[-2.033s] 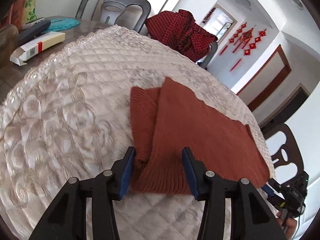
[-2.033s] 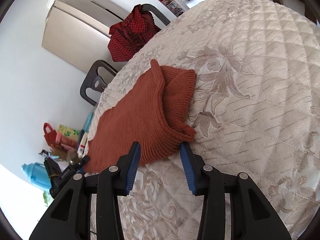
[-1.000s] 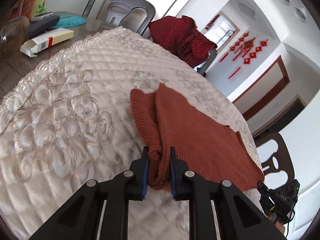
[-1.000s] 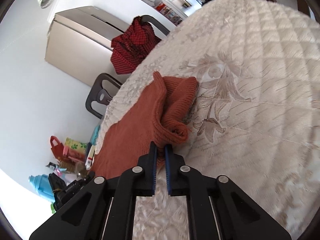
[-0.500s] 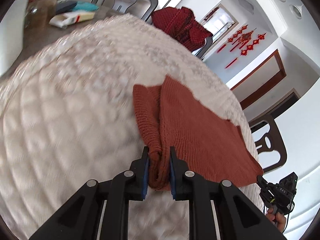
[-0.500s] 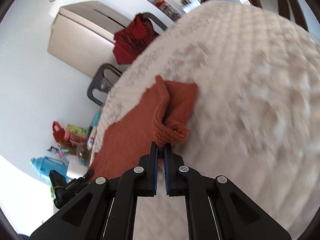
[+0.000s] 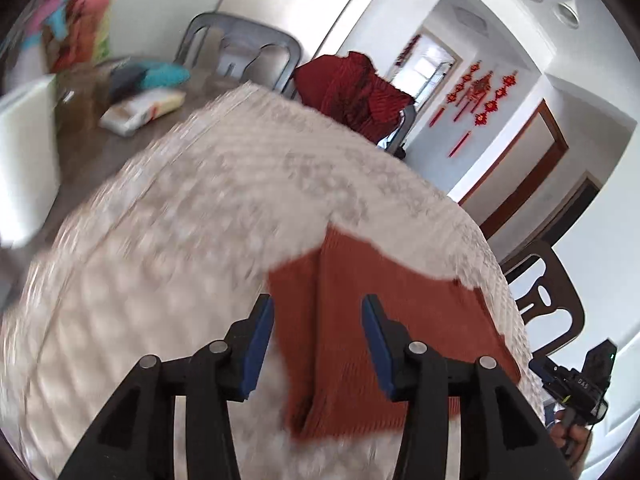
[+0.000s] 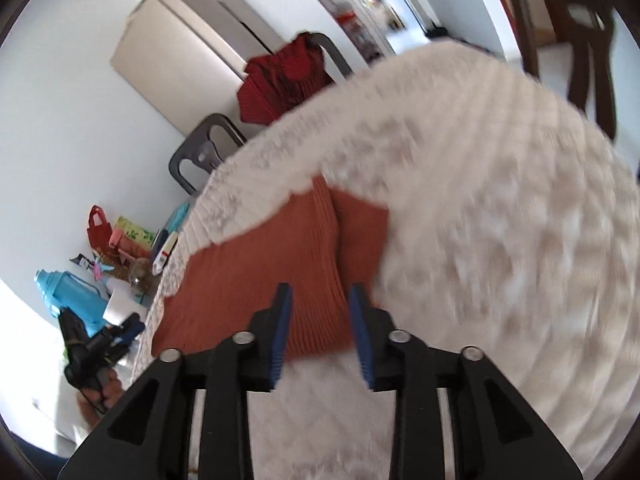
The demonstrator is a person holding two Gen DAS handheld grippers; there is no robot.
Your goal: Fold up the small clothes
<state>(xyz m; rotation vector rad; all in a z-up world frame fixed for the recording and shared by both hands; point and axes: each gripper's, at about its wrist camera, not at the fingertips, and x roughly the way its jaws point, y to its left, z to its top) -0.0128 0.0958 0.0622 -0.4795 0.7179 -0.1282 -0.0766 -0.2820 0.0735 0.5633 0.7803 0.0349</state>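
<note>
Underneath both claws a cream quilted cloth with a pale floral pattern [image 7: 192,240] is covering the round table, blurred in both views. Around it are standing a grey plastic chair [image 7: 236,52], a dark brown chair [image 7: 548,300], and a chair draped with a dark red checked garment [image 7: 352,88]; red knotted ornaments [image 7: 480,96] are hanging on the white wall, and a beige fridge [image 8: 188,44] is showing behind. My left gripper [image 7: 318,344] is opening, its blue pads standing apart from the rust-orange knitted garment [image 7: 380,320], which is lying folded on the cloth with its doubled edge between the pads. My right gripper [image 8: 320,334] is opening too, the other end of the knit lying loose between its jaws, untouched as far as I can tell. Off to the side a blue lidded water jug [image 8: 68,300] is sitting among clutter; I cannot tell what it is holding.
</note>
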